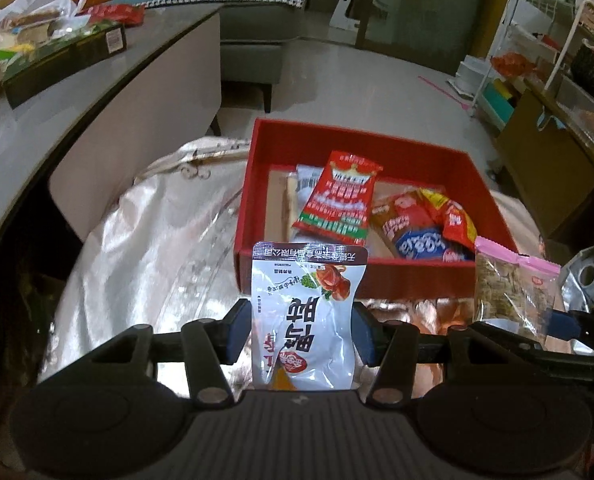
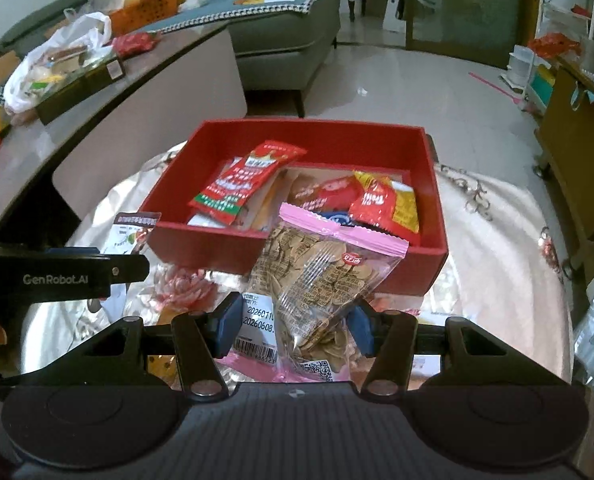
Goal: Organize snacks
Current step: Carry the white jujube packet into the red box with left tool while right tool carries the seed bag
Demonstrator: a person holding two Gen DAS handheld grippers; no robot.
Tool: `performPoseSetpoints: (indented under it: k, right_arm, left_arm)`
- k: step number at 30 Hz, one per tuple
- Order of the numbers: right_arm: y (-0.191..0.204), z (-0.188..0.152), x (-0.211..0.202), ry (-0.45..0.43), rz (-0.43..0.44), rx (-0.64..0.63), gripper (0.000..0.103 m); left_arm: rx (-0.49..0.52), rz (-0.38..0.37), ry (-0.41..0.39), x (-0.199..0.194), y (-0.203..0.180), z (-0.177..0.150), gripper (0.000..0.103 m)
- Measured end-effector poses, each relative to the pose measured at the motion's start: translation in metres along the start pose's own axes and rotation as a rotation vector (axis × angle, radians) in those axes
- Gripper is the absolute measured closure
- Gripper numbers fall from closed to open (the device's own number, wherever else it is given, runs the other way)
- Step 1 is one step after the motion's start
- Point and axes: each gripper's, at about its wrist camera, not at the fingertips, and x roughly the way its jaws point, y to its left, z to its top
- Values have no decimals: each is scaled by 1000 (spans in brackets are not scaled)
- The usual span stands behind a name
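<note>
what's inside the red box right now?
Red box holds loose snack packs: a red-and-green sachet on top at left, a red-and-yellow pack at right, a blue wrapper partly showing. Packs underneath and the near-right corner are covered.

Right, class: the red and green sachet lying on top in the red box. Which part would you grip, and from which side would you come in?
Grip the red and green sachet across its narrow width, near the raised crown-printed end. Come from above, as the red box walls block any sideways approach. It lies tilted on other packets, so that end probably stands clear enough to pinch.
</note>
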Motion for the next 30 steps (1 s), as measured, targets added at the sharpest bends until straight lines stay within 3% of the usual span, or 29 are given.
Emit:
performPoseSetpoints:
  k: [7,17,30]
  right_arm:
    - [-12,18,-8,-51,4,25,40]
    - [-40,33,-23,-112,-8,80,40]
    - [-52,48,-5,-106,-17,101,40]
  left_arm:
    - [13,-13,-65,-7,-11,17,56]
    - [-18,-24,-93,-2,-10,39,56]
    - [-18,-16,-112,13,-17,58,56]
